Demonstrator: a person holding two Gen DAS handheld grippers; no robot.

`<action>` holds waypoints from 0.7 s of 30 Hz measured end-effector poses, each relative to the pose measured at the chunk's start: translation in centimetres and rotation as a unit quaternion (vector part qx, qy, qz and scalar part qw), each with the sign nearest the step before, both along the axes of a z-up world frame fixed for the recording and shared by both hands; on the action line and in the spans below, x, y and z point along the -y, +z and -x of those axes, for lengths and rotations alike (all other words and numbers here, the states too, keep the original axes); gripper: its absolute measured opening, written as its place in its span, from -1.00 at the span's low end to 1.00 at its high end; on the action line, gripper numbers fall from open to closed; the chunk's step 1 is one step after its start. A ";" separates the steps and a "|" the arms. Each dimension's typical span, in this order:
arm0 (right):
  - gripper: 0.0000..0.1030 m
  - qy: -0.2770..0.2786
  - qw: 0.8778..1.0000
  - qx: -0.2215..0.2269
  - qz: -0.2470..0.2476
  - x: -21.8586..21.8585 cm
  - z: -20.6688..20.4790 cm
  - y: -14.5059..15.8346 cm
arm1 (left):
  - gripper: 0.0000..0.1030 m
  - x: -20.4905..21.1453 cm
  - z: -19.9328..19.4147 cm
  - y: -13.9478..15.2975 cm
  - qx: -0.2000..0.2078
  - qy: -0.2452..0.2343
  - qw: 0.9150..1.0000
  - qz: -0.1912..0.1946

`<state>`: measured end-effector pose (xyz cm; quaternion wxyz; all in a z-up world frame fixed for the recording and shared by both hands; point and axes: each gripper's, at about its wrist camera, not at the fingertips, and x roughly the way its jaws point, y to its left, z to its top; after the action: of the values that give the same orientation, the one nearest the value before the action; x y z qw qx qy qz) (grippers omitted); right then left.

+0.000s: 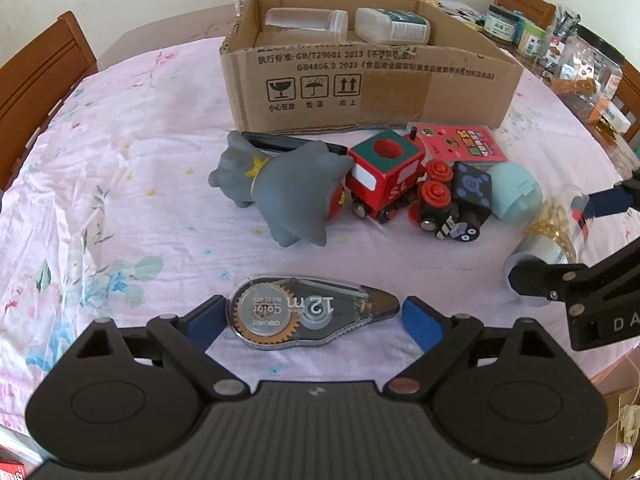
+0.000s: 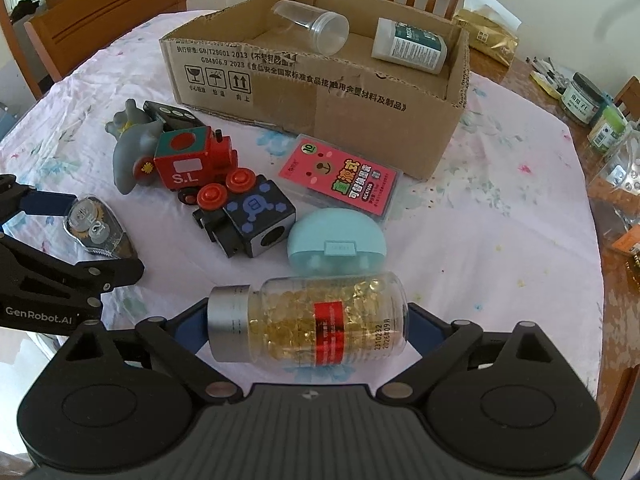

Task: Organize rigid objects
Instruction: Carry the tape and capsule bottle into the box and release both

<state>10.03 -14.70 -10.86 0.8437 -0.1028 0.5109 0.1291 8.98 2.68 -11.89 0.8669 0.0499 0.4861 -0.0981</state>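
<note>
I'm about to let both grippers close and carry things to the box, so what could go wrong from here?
1. The capsule bottle lies on its side, lengthwise between the right gripper jaws; round and smooth, it could roll or slip out.
2. The correction tape lies flat and thin between the left gripper jaws; they may scrape the tablecloth or skate over it.
3. The cardboard box has a tall front wall; a low carry could clip it.

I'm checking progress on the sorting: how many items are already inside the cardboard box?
2: a clear plastic cup lying at the back left, and a white bottle lying at the back right. The near wall may hide more.
</note>
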 end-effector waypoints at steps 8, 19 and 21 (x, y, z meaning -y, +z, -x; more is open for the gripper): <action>0.89 0.002 1.000 -0.014 0.002 -0.1 -0.3 0.0 | 0.74 -0.2 -0.4 0.3 -0.011 -0.007 1.000 -0.002; 0.89 0.026 0.999 -0.026 -0.008 0.8 -0.7 2.6 | 0.74 -1.1 -1.0 3.8 -0.018 -0.069 0.997 0.001; 0.89 0.031 0.999 -0.019 -0.014 1.2 -1.0 3.8 | 0.74 -1.2 -1.4 5.4 -0.006 -0.087 0.996 -0.001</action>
<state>11.07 -15.88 -7.05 0.8308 -0.1048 0.5214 0.1642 10.39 3.84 -6.46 0.8522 0.0921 0.4852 -0.1728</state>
